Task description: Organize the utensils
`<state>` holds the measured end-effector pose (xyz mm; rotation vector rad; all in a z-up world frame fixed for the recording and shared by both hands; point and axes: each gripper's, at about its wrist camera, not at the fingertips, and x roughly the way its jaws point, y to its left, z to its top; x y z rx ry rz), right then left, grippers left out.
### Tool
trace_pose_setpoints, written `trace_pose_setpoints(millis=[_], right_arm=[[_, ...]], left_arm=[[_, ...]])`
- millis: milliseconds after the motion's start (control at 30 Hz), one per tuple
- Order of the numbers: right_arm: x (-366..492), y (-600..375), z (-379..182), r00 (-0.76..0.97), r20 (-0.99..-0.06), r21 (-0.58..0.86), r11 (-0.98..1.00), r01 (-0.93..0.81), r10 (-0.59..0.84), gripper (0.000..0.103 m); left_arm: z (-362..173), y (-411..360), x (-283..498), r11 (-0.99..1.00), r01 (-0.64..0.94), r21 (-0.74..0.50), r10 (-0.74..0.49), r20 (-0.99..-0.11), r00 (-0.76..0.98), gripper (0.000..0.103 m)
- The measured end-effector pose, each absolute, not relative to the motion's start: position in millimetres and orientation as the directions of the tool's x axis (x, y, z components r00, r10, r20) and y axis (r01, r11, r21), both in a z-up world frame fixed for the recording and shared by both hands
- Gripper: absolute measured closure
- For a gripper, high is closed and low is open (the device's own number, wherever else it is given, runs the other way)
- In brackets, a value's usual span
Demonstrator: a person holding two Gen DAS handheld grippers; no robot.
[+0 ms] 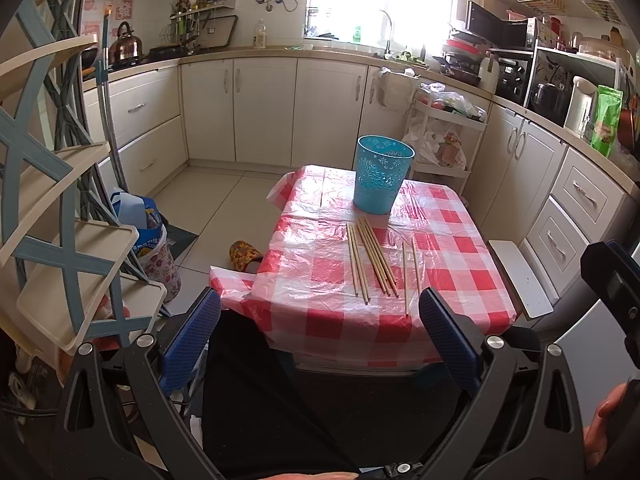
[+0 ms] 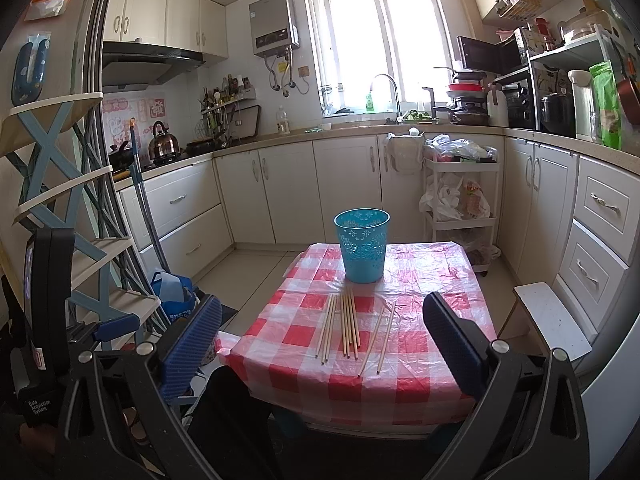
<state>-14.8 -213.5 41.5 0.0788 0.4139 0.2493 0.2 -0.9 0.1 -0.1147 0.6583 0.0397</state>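
Several wooden chopsticks (image 2: 352, 330) lie mid-tabletop on the checked tablecloth (image 2: 420, 344), near the blue basket (image 2: 362, 244) toward the far edge. Left gripper (image 1: 320, 336) and right gripper (image 2: 322, 344) both gape wide, holding nothing, before the near edge.

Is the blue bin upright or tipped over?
Upright: the blue bin stands on its base on the checked tablecloth, open rim facing up.

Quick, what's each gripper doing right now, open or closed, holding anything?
Left gripper: open, holding nothing.
Right gripper: open, holding nothing; the wooden chopsticks lie untouched on the red-checked tablecloth.
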Motion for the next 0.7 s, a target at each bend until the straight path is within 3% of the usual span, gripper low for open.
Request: trace_pose_setpoints(millis=[700], right_arm=[[-11.2, -212.0, 38.1, 0.881, -0.397, 0.131, 0.966, -0.222, 0.256, 0.006]], left_arm=[[-4.3, 4.3, 2.0, 0.993, -0.07, -0.094, -0.003, -0.616, 0.787, 0.008]])
